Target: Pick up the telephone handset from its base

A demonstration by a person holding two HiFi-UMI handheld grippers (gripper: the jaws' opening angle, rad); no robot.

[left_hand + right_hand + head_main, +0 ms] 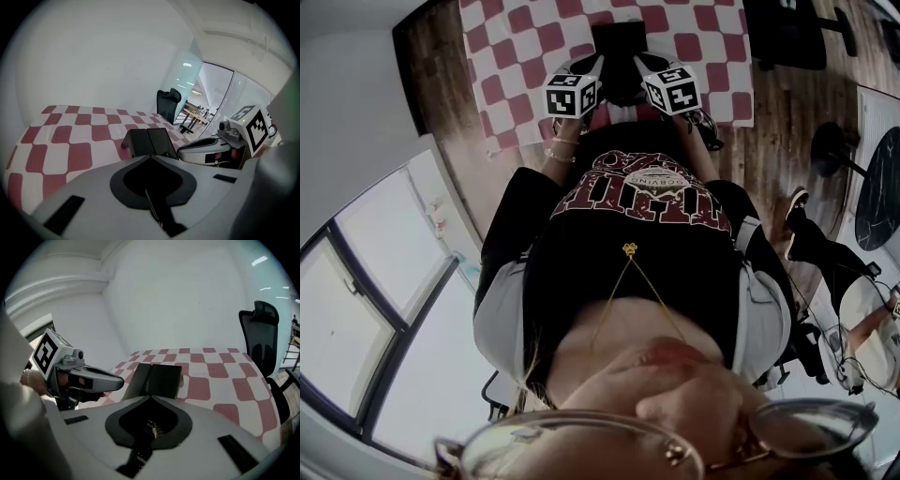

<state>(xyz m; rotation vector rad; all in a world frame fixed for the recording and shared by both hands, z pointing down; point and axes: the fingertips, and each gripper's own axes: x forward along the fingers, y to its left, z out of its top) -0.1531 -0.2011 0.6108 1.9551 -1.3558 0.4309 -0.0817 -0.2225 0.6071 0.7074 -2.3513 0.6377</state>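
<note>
A black telephone (619,42) lies on the red-and-white checked tablecloth (516,47), its handset resting along the base. Both gripper views show it just beyond the jaw tips, as the telephone (147,142) and the telephone (157,378). My left gripper (598,62) and right gripper (638,62) point at its near edge from either side, jaws together and nothing between them. The left gripper (151,156) is shut and so is the right gripper (151,397). Each gripper shows in the other's view, apart from the phone.
A black office chair (262,333) stands past the table's far right corner. Other chairs (797,33) and a round dark table (877,187) stand on the wooden floor at the right. The cloth stretches on behind the phone. A white wall backs the table.
</note>
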